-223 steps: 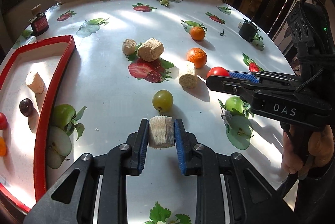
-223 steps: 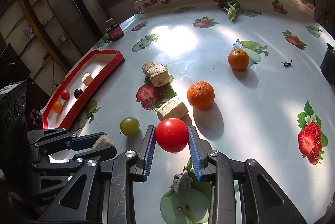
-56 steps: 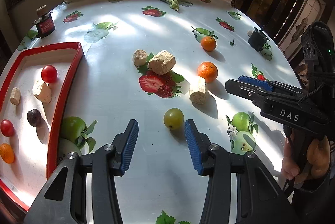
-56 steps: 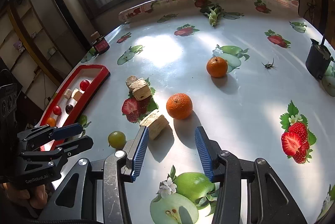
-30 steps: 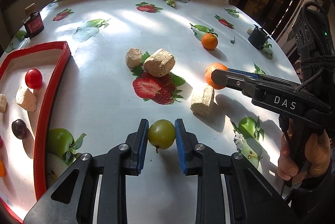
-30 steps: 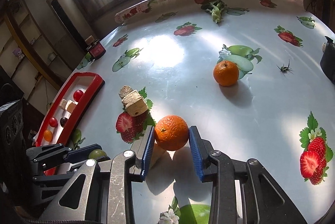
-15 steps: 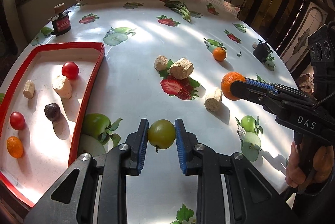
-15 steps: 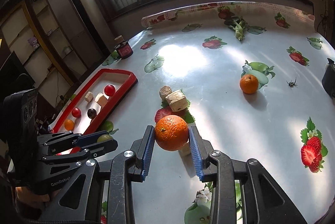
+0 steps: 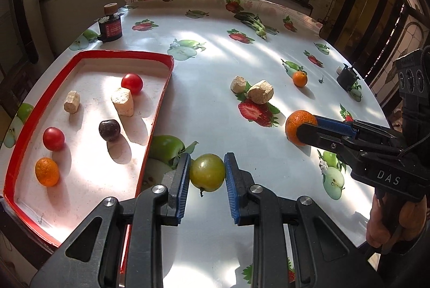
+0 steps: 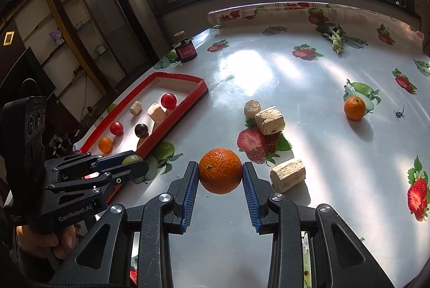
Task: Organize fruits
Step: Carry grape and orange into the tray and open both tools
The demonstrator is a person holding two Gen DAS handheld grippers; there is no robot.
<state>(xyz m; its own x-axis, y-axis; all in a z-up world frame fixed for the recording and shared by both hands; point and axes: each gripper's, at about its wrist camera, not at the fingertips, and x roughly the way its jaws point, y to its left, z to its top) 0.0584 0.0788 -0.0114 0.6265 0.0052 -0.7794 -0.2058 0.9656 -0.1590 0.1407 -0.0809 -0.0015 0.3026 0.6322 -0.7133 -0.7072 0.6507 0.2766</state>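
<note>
Aloft over the bench (image 9: 209,89), the left hand-held gripper (image 9: 207,175) is clamped on a smooth green grape (image 9: 207,171), stem hanging down, while the right hand-held gripper (image 10: 221,175) grips a pebbled orange (image 10: 220,170). Off to the left of both, along the bench's left edge, lies the red-rimmed tray (image 9: 161,99), the likely destination; the left hand-held gripper is much the nearer, just beside its right rim. Already inside sit tomatoes, a dark plum, a small orange and two pale blocks.
</note>
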